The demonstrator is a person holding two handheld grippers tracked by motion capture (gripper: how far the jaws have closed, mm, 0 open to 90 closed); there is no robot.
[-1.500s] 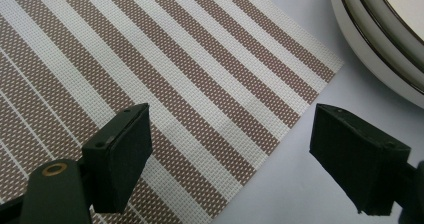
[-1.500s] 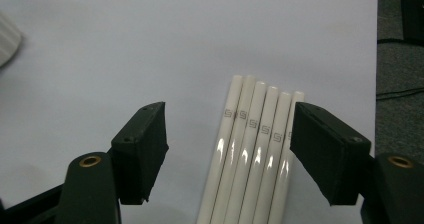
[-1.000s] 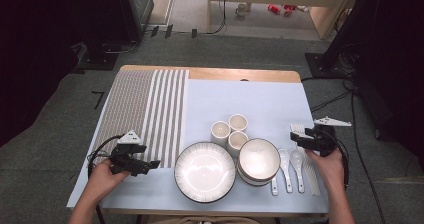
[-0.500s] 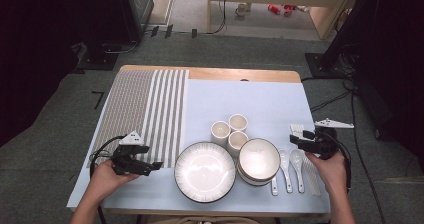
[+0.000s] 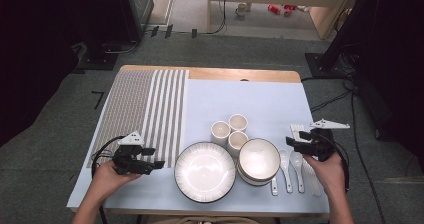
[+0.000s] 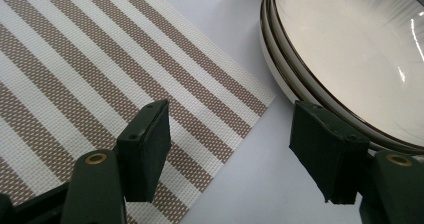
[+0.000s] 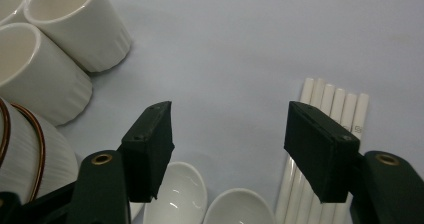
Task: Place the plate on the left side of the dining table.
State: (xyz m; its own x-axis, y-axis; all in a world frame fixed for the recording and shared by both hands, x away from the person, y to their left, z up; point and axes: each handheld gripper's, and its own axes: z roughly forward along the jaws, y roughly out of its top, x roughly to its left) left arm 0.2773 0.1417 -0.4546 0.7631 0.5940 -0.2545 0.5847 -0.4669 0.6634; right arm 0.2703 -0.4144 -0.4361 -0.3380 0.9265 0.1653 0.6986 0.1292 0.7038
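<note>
Left gripper (image 5: 150, 165) in the high view sits low over the striped placemat (image 5: 145, 109), jaws apart and empty, just left of my plate (image 5: 205, 171); right gripper (image 5: 295, 144) hovers open above the spoons (image 5: 289, 166) near the bowls (image 5: 258, 159), with 3 cups (image 5: 230, 131) behind on the tabletop (image 5: 250, 96). From the left gripper view, the gripper (image 6: 230, 154) has just been closing, nothing between its pads, the stacked plate (image 6: 350, 59) rim beside 1 jaw and the placemat (image 6: 100, 74) under the other. From the right gripper view, the gripper (image 7: 230, 154) gapes empty over 2 spoons (image 7: 180, 199), white chopsticks (image 7: 325, 104) alongside, cups (image 7: 75, 19) further off.
</note>
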